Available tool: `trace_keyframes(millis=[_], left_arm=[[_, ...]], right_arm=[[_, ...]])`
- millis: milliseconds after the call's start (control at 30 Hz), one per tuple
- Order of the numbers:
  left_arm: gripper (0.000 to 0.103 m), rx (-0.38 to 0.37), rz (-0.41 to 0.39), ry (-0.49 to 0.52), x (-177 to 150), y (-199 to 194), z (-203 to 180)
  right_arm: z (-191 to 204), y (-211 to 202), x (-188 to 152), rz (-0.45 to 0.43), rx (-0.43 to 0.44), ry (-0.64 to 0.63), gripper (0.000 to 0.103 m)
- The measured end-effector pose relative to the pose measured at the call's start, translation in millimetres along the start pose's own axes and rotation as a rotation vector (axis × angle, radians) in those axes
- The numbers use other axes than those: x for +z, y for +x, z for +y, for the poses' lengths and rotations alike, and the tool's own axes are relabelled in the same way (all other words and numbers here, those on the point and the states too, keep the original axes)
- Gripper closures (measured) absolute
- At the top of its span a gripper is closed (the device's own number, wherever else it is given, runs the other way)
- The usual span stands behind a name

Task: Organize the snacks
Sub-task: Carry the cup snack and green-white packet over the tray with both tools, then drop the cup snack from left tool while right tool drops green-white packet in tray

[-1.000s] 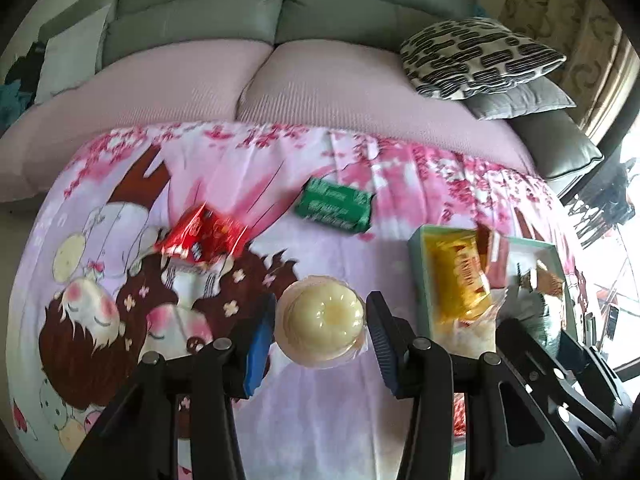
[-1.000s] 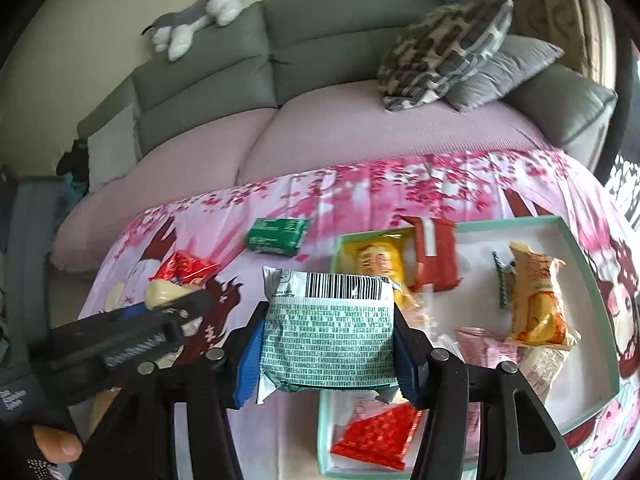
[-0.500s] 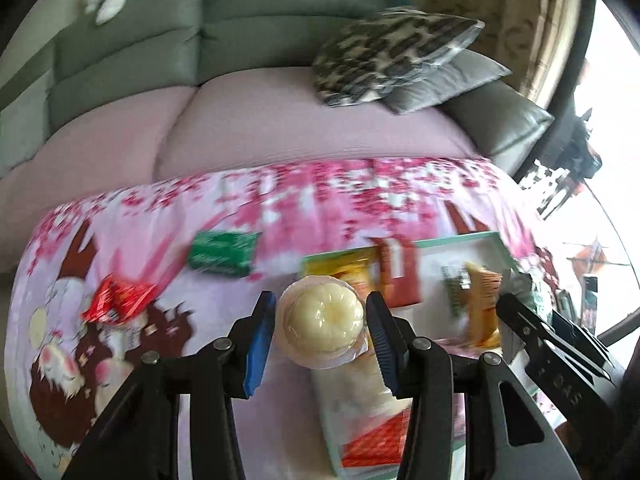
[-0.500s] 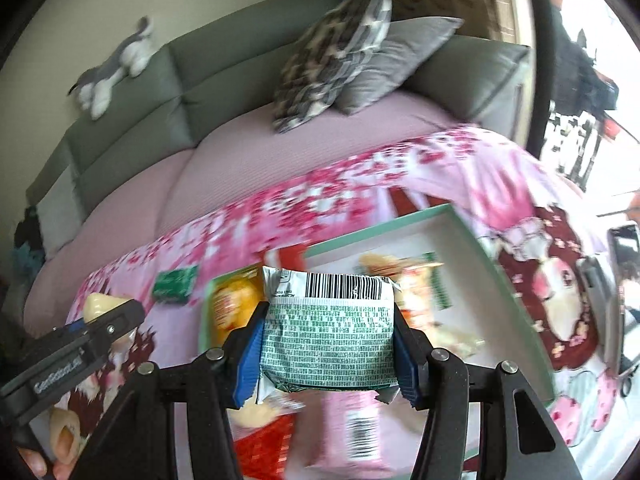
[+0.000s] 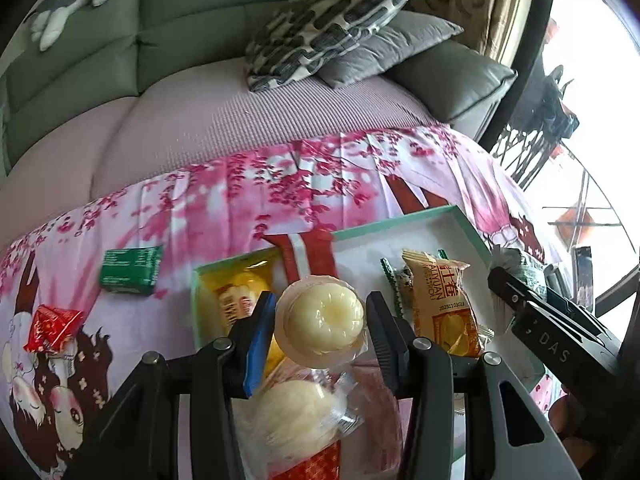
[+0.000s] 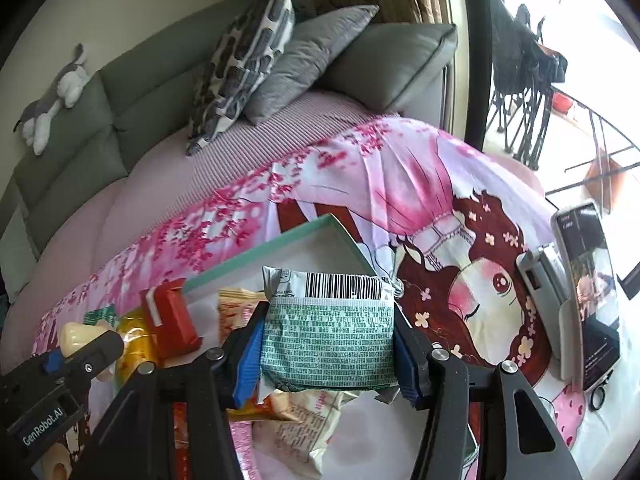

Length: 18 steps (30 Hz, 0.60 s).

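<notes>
Over the mint-rimmed tray (image 5: 466, 220) on the pink cartoon cloth (image 6: 440, 184), I judge this the delivery step: both snacks hang above it, unreleased. My right gripper (image 6: 326, 346) is clamped on a green foil packet (image 6: 328, 340); my left gripper (image 5: 320, 326) grips a round jelly cup (image 5: 320, 316). Next I'd need bare tray floor to lower onto, then loosen. Readable: "GenRobot.AI", "DAS".

Left gripper (image 5: 320, 320), right gripper (image 6: 326, 344) — both clamped, angled downward.
</notes>
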<state>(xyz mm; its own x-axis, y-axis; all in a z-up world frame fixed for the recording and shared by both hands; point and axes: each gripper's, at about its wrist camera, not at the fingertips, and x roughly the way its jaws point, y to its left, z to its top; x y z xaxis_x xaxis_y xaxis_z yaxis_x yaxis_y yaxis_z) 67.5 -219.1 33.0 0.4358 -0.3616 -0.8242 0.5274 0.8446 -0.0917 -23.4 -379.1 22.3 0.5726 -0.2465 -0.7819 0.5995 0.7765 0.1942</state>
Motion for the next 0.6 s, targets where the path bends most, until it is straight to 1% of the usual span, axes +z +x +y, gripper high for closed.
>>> trace_keyframes(millis=[133,267,600], left_arm=[[0.055,0.016,0.015,0.017,-1,13,-6],[0.055,0.019,0.019,0.021,-1,19,-8],[0.055,0.027,0.047,0.043,-4,34,-15]], right_arm=[[-8,15,-3,0.039,-0.003,0.015,0.045],[-10,21,-6,0.057,-0.002,0.020,0.045],[-1,31,-12,0.109,0.006,-0.001,0.045]])
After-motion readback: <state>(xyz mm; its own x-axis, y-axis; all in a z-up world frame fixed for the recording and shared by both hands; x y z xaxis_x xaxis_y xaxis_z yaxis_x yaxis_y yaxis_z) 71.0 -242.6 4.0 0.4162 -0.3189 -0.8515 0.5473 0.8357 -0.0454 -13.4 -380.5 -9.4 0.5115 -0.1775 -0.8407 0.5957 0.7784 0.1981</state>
